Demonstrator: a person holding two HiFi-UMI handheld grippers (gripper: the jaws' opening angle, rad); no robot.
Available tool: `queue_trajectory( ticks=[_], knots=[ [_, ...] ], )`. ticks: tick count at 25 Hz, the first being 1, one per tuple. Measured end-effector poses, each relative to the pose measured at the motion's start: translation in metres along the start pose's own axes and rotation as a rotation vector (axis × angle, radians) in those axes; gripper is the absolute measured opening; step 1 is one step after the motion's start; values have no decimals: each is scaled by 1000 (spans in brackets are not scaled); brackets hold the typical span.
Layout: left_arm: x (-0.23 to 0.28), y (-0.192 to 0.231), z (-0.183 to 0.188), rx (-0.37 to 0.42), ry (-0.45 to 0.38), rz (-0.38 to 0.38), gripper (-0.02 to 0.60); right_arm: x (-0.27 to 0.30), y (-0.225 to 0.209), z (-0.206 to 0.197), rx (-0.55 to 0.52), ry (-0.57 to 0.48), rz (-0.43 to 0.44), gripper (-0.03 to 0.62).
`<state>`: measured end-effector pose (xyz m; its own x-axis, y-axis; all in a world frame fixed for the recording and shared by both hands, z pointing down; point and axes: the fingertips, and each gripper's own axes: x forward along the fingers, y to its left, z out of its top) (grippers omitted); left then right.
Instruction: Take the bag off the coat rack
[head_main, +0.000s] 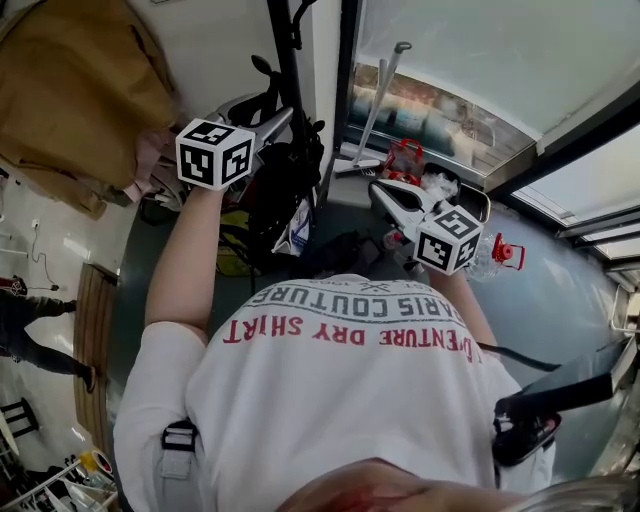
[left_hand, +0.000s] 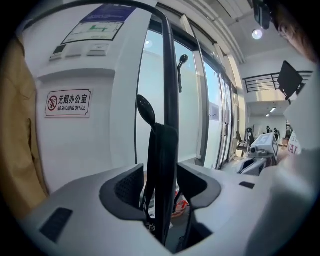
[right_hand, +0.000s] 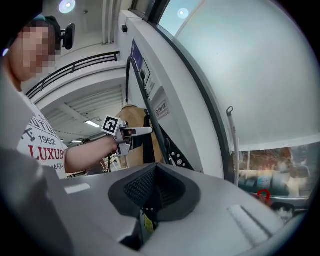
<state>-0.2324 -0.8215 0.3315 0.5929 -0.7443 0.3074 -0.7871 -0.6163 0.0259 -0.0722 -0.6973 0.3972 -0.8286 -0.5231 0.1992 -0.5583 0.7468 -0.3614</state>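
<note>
A black bag (head_main: 281, 190) hangs low against the black coat rack pole (head_main: 285, 50). Its black strap (left_hand: 161, 165) runs up to a rounded hook (left_hand: 145, 108) on the pole (left_hand: 171, 75). My left gripper (head_main: 278, 122) is raised at the rack. In the left gripper view its jaws (left_hand: 161, 186) stand open on either side of the strap, and the pads do not press on it. My right gripper (head_main: 380, 192) is lower and to the right, away from the rack. Its pads (right_hand: 142, 187) meet with nothing between them. The right gripper view also shows the left gripper (right_hand: 145, 131) at the pole (right_hand: 150, 115).
A tan coat (head_main: 80, 90) hangs left of the rack. A white wall with a no-smoking sign (left_hand: 68, 103) is behind it, and glass panes (left_hand: 155, 100) stand beside the pole. Red items (head_main: 405, 155), a bottle (head_main: 500, 252) and a leaning white pole (head_main: 380, 95) are at the right.
</note>
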Motion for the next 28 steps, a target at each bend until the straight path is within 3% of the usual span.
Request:
queue_trajectory(
  ticks=[2,4,11,18,23,28],
  knots=[
    [0,-1,-5,25,23,2,144,1,-1,0,3,-1,-3,2],
    [-1,-2,-6,38,29,4,29,3,0,1,-2,-1,-1,2],
    [-3,-7,-5,9,11,-30,18,9,5,-2,-13,16,14,2],
    [-12,-10,5,-57,-108,-17,12,11,7,-8,-7,35,22,2],
    [-29,-7,34,-87,-215,0,9,8,4,-10,-1,39,21,2],
    [-34,-4,74,-56,-259,15,8,6,4,-9,-2,40,22,2]
  ],
)
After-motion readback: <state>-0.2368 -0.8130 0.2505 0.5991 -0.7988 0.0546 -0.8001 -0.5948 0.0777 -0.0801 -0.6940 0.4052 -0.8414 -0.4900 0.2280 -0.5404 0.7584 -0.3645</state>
